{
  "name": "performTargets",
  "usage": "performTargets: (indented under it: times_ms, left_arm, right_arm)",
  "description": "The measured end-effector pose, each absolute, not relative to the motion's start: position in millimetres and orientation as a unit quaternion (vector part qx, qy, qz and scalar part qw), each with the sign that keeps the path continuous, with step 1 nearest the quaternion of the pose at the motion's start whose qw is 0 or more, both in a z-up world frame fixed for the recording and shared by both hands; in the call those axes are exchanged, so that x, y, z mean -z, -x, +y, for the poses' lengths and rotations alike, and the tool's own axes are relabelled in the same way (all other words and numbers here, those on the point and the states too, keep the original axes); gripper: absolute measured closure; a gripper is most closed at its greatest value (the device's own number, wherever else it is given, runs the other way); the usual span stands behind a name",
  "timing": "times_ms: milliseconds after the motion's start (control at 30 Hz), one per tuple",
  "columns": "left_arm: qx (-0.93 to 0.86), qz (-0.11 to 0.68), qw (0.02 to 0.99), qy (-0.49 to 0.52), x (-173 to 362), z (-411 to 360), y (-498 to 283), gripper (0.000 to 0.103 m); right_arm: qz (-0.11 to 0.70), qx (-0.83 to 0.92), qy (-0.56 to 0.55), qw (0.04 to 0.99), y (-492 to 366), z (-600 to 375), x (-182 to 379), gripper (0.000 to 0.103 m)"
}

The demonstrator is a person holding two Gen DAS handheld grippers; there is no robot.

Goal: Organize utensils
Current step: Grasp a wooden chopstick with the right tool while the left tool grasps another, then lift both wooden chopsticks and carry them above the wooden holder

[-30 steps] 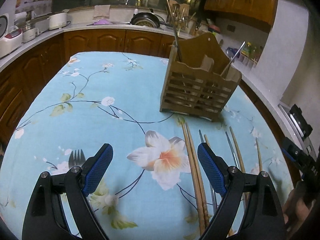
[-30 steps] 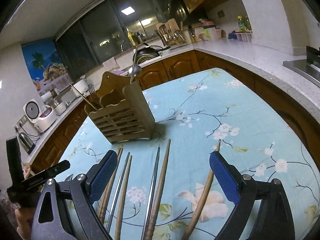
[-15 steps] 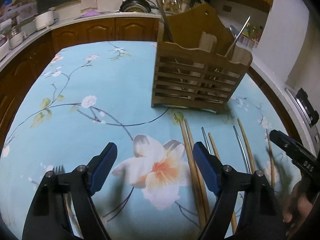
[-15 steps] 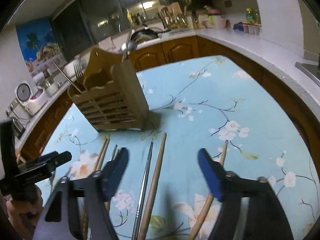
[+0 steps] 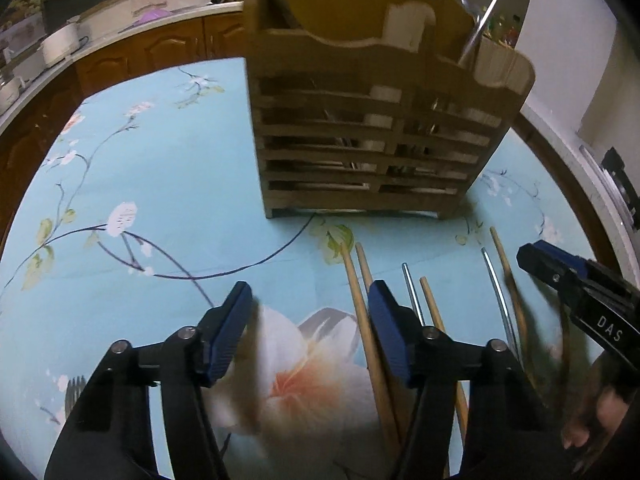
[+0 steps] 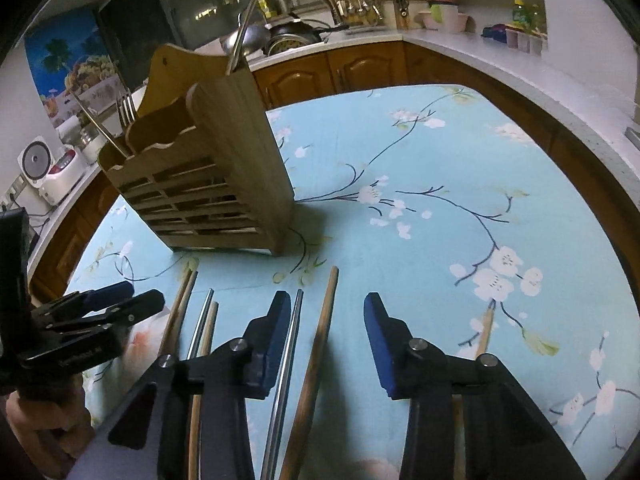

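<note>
The left hand-held gripper [image 5: 310,306] hovers low over the floral-clothed bench [image 5: 160,184], jaws spread and empty, with a pair of wooden chopsticks [image 5: 362,312] lying just beside its right finger. The right hand-held gripper [image 6: 327,322] is also open and holds nothing; a wooden chopstick [image 6: 318,344] and a metal chopstick [image 6: 289,354] lie on the cloth between its fingers. More chopsticks lie alongside. The slatted wooden utensil holder [image 6: 208,184] stands upright just beyond them, already holding a fork [image 6: 127,108] and other metal utensils.
</note>
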State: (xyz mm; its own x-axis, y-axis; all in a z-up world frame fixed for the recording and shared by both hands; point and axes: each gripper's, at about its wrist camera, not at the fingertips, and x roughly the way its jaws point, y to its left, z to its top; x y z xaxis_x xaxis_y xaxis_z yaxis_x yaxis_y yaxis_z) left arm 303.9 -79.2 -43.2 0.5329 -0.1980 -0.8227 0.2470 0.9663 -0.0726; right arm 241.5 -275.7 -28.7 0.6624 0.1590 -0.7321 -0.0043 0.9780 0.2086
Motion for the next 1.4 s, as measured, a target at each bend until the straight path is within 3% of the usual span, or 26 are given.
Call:
performTargets:
  times_ms: [67,200,300,400,467,500,567,700,1400]
  left_arm:
    - [0.129,0.474,0.871,-0.030,48.4,-82.0,-307.7,0.052]
    - [0.128,0.470,0.872,-0.052,50.6,-89.2,-310.6,0.053]
    - [0.125,0.466,0.873,-0.076,51.6,-98.3,-310.4,0.056]
    - [0.136,0.466,0.871,-0.079,50.7,-102.5,-311.5,0.071]
    - [0.142,0.464,0.870,-0.082,50.1,-107.1,-312.7,0.092]
    - [0.145,0.464,0.870,-0.084,50.1,-107.9,-313.2,0.094]
    - [0.144,0.460,0.872,-0.087,50.1,-108.8,-312.8,0.094]
    - [0.147,0.460,0.873,-0.069,48.3,-101.5,-307.3,0.098]
    - [0.195,0.366,0.909,0.028,-53.7,-39.0,-225.6,0.098]
  right_arm:
    - [0.418,-0.044,-0.087,0.903,-247.4,-273.7,32.4,0.069]
    - [0.439,-0.039,-0.075,0.895,-258.1,-271.0,43.1,0.079]
    - [0.440,-0.035,-0.065,0.895,-262.6,-267.4,46.9,0.081]
    - [0.443,-0.031,-0.058,0.894,-267.3,-264.5,47.4,0.080]
    - [0.444,-0.027,-0.045,0.894,-269.9,-261.4,47.9,0.083]
    - [0.444,-0.023,-0.037,0.895,-270.4,-259.5,47.9,0.087]
    - [0.444,-0.021,-0.028,0.896,-270.1,-257.4,48.0,0.094]
    - [0.442,-0.032,-0.050,0.895,-268.6,-261.8,46.3,0.097]
    - [0.342,-0.091,-0.134,0.926,-195.2,-272.5,-35.9,0.098]
